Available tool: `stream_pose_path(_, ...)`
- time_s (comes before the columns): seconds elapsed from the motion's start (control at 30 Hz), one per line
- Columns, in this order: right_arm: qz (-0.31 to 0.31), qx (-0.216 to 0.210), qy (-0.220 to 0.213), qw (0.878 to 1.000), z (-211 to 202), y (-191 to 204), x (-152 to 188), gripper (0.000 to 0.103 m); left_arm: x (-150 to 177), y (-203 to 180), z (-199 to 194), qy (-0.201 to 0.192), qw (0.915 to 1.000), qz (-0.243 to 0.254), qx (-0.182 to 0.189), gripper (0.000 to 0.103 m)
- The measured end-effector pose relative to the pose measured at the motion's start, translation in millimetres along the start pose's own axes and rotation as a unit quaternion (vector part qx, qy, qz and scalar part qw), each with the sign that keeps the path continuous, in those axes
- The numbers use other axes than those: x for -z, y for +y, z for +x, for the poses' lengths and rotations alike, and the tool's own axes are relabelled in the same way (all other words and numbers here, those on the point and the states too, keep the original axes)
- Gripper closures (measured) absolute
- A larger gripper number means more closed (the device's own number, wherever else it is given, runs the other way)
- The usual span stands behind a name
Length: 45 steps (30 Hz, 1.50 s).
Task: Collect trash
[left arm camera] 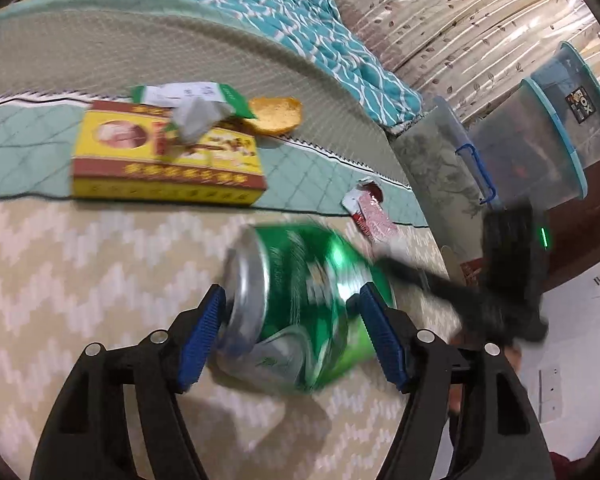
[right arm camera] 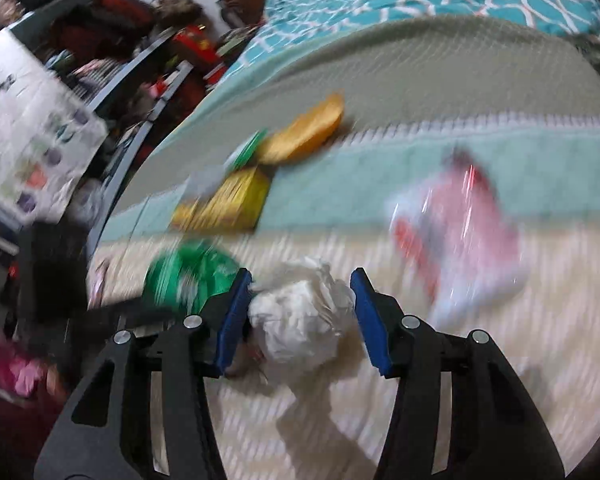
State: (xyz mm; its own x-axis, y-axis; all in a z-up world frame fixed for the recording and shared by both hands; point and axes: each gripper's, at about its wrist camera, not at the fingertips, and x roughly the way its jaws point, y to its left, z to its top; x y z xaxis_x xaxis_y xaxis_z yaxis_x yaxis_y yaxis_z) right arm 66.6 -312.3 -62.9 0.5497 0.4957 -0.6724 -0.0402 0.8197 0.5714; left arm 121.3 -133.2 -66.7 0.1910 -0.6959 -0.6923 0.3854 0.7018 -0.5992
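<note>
Bed surface throughout: cream zigzag-pattern mat [left arm camera: 80, 264] in front, pale green quilted cover behind it, teal patterned blanket [left arm camera: 300, 28] bunched at the back. Left gripper [left arm camera: 292, 336] has its blue fingers [left arm camera: 202, 340] closed around a green can [left arm camera: 300, 308], one pad at the silver top rim, the other on the dented green wall. Can looks empty and thin-walled: light, slick, easily crushed further; holding across rim and body seems adequate. Right gripper [right arm camera: 298, 316] straddles a crumpled white paper ball [right arm camera: 300, 320]; left pad touches it, right pad shows a small gap, so grip unconfirmed. Paper is soft and weightless, any squeeze should hold. Remaining litter: yellow box [left arm camera: 164, 160], orange chip [left arm camera: 278, 116], red-and-white wrapper [left arm camera: 366, 208]. Clear storage bins [left arm camera: 540, 136] stand beside the bed.
</note>
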Motion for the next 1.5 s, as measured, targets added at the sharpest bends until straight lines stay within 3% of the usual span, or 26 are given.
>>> stream_pose_path(0.13, 0.002, -0.030, -0.003, 1.000, -10.4, 16.7, 59.0, 0.049, 12.1, 12.3, -14.0, -0.005, 0.9998, -0.014, -0.014, 0.035)
stream_pose_path(0.23, -0.022, -0.002, -0.023, 0.999, -18.5, 29.7, 84.8, 0.048, 16.3, 19.4, -26.4, -0.016, 0.9993, -0.028, -0.021, 0.035)
stream_pose_path(0.3, -0.024, 0.010, -0.052, 0.998, -31.2, 28.9, 86.1, 0.047, 20.5, 21.3, -36.5, -0.023, 0.9990, -0.034, -0.020, 0.035)
stream_pose_path(0.4, 0.007, -0.009, -0.084, 0.996, -46.3, 16.7, 68.3, 0.047, 27.4, 21.3, -46.6, -0.023, 0.9990, -0.037, -0.011, 0.035)
stream_pose_path(0.6, -0.010, -0.009, -0.087, 0.996, -34.2, 24.6, 35.7, 0.048, 38.5, 24.5, -33.4, 0.008, 0.9965, -0.074, 0.038, 0.035)
stream_pose_path(0.8, -0.005, -0.002, -0.103, 0.995, -37.4, 32.1, 52.3, 0.048, 31.7, 26.6, -16.1, 0.028, 0.9902, -0.108, 0.084, 0.036)
stream_pose_path(0.9, 0.007, 0.024, -0.117, 0.993, -44.6, 30.0, 73.0, 0.029, 31.1, 21.8, -9.3, 0.029, 0.9906, -0.105, 0.083, 0.037)
stream_pose_path(0.97, 0.005, 0.040, -0.110, 0.993, -43.6, 30.3, 87.6, 0.025, 31.9, 19.0, -6.1, 0.029, 0.9922, -0.097, 0.072, 0.047)
stream_pose_path(1.1, -0.015, 0.069, -0.081, 0.994, -29.0, 36.0, 107.7, 0.025, 33.5, 16.9, -0.9, 0.021, 0.9873, -0.108, 0.114, 0.073)
stream_pose_path(1.13, -0.030, 0.084, -0.087, 0.992, -27.5, 39.7, 109.3, 0.026, 33.4, 13.1, -1.3, 0.019, 0.9886, -0.102, 0.109, 0.075)
stream_pose_path(1.2, -0.044, 0.083, -0.076, 0.993, -22.6, 41.5, 107.6, 0.046, 33.9, 2.1, -5.2, 0.010, 0.9925, -0.079, 0.093, 0.079)
stream_pose_path(1.23, -0.040, 0.073, -0.074, 0.994, -22.0, 39.0, 106.4, 0.068, 34.1, -0.8, -6.7, 0.009, 0.9930, -0.075, 0.091, 0.081)
stream_pose_path(1.5, -0.012, 0.075, -0.126, 0.989, -55.2, 19.4, 113.6, 0.073, 34.3, -19.3, -23.8, 0.001, 0.9912, -0.055, 0.120, 0.082)
